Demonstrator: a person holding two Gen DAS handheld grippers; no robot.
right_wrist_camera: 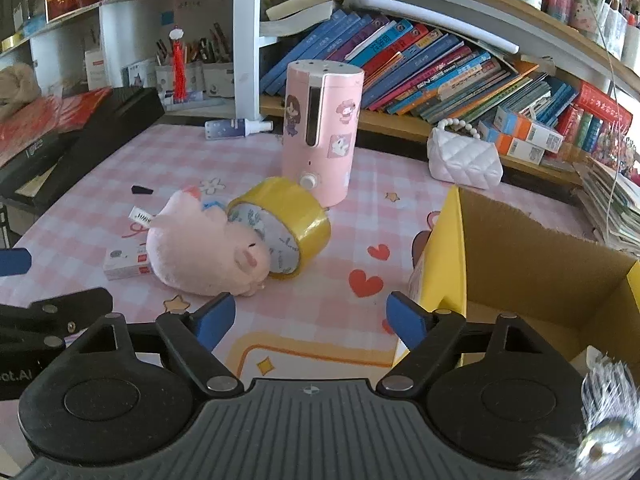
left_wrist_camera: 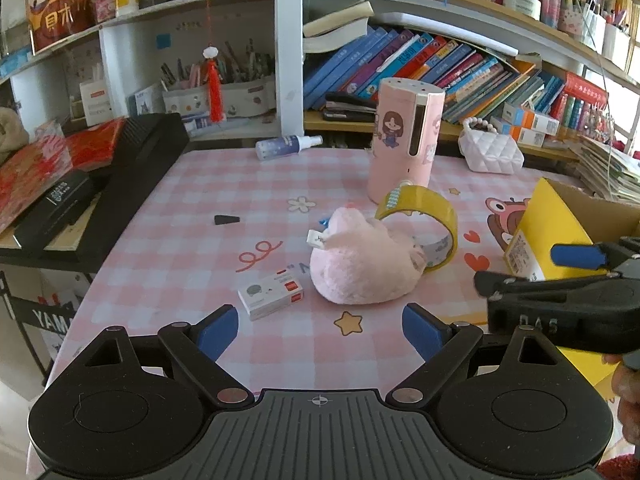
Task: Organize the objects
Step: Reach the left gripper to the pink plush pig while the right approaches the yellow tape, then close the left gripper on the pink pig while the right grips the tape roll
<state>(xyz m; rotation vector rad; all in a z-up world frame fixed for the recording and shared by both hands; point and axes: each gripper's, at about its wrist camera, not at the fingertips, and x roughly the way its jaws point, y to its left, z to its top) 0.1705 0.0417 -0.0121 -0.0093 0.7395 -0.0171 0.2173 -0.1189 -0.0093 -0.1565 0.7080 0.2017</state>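
Table point(left_wrist_camera: 192, 216), pink checked cloth; far edge runs under crowded bookshelves point(left_wrist_camera: 460, 64), left edge lined by stacked black cases point(left_wrist_camera: 132, 168).

Items on it:
- Pink plush toy point(left_wrist_camera: 360, 264), lying on its side near the middle, white tag towards the left edge.
- Yellow tape roll point(left_wrist_camera: 424, 216), tilted on its rim, touching the plush on the side towards the far edge.
- Small white-and-red box point(left_wrist_camera: 272, 294), flat, just beside the plush on its left, towards the near edge.
- Tall pink cylinder with stickers point(left_wrist_camera: 404, 140), upright, just behind the tape.
- Spray bottle point(left_wrist_camera: 286, 146), lying down at the far edge.
- White quilted purse point(left_wrist_camera: 490, 152), near the far right corner.
- Small black wedge point(left_wrist_camera: 226, 219), alone on open cloth left of middle.
- Open yellow cardboard box point(right_wrist_camera: 456, 256), at the right edge, flaps up, brown inside; a silvery tinsel-like item at its near corner is too blurred to name.

Open room: bare cloth between the plush and the near edge, and a clear strip between the plush and the yellow box.

Left gripper point(left_wrist_camera: 320, 330): angled down towards the plush, blue pads spread wide, nothing between them. Right gripper point(right_wrist_camera: 308, 320): angled down alongside the yellow box's wall, pads wide apart, empty; in the left view it reaches in from the right edge.
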